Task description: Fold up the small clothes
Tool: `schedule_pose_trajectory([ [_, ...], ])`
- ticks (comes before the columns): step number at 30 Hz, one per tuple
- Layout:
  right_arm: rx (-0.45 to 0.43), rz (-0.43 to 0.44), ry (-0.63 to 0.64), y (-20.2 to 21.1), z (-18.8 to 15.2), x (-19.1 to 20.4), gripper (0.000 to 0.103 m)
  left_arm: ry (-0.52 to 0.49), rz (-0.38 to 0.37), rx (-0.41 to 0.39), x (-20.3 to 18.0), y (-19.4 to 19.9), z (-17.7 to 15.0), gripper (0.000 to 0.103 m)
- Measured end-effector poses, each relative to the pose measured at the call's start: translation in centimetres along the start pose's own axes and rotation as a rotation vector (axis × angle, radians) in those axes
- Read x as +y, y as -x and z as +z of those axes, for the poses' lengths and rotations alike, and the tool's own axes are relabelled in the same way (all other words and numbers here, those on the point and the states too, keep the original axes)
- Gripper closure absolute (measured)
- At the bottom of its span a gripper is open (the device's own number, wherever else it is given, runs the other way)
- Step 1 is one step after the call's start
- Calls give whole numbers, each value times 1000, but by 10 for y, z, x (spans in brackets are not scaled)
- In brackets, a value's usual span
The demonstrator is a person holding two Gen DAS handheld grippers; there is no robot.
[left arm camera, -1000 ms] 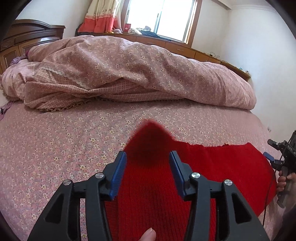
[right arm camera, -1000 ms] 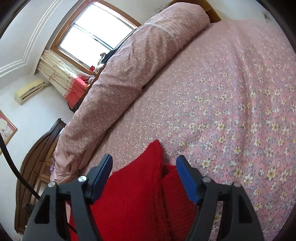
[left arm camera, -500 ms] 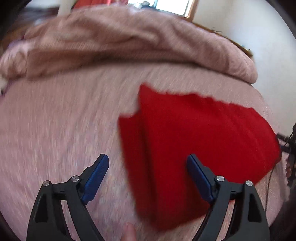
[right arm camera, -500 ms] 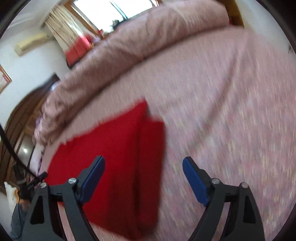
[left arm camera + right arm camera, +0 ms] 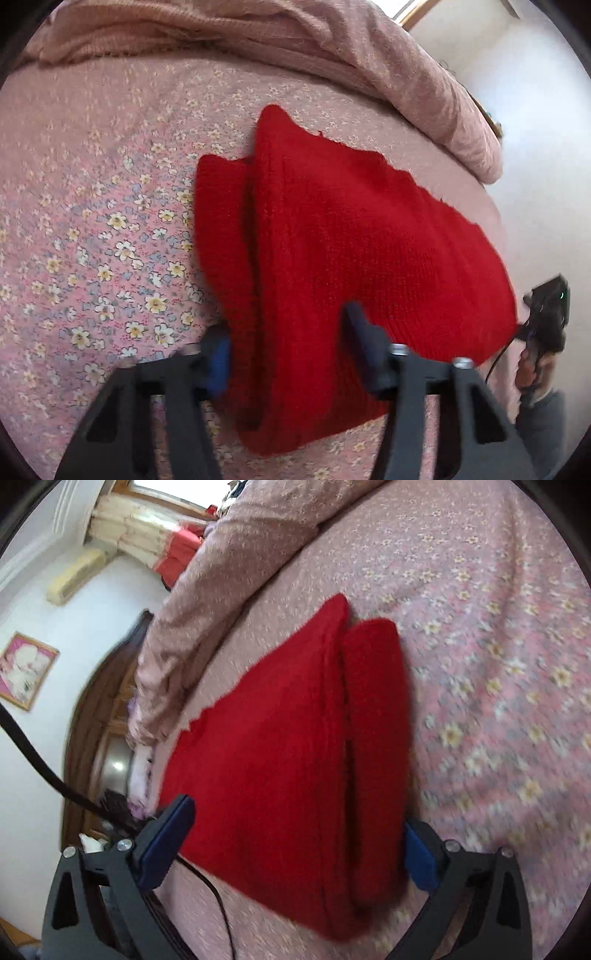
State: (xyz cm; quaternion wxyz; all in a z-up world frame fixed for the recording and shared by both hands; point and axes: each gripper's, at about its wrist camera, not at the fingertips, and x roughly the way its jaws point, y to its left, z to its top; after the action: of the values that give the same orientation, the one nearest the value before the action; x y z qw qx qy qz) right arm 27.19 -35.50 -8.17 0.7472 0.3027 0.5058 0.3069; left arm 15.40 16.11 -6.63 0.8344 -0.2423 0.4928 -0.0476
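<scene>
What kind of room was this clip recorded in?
Most likely a home bedroom. A red knit garment lies on a bed with a pink floral sheet, a bunched duvet lies behind it, and the right wrist view shows a dark wooden headboard and a framed picture on the wall.

We see a bed covered by a pink sheet printed with small flowers (image 5: 110,229), with a bunched pink floral quilt (image 5: 229,576) along its far side. Beyond it stand white walls (image 5: 44,738), a dark wooden headboard (image 5: 88,716), a gold-framed picture (image 5: 24,672), a cream and red curtain (image 5: 147,535) and a bright window (image 5: 166,489).
</scene>
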Motion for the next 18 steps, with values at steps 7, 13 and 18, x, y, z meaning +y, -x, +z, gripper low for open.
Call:
schedule_pose_trajectory([
  [7, -28, 8, -81, 0, 1, -20, 61, 56, -7, -33, 5, 29, -15, 75],
  [13, -20, 43, -112, 1, -1, -28, 80, -92, 126, -169, -66, 85, -21, 75],
  [18, -45, 5, -37, 9, 0, -6, 84, -174, -14, -96, -150, 47, 0, 87],
])
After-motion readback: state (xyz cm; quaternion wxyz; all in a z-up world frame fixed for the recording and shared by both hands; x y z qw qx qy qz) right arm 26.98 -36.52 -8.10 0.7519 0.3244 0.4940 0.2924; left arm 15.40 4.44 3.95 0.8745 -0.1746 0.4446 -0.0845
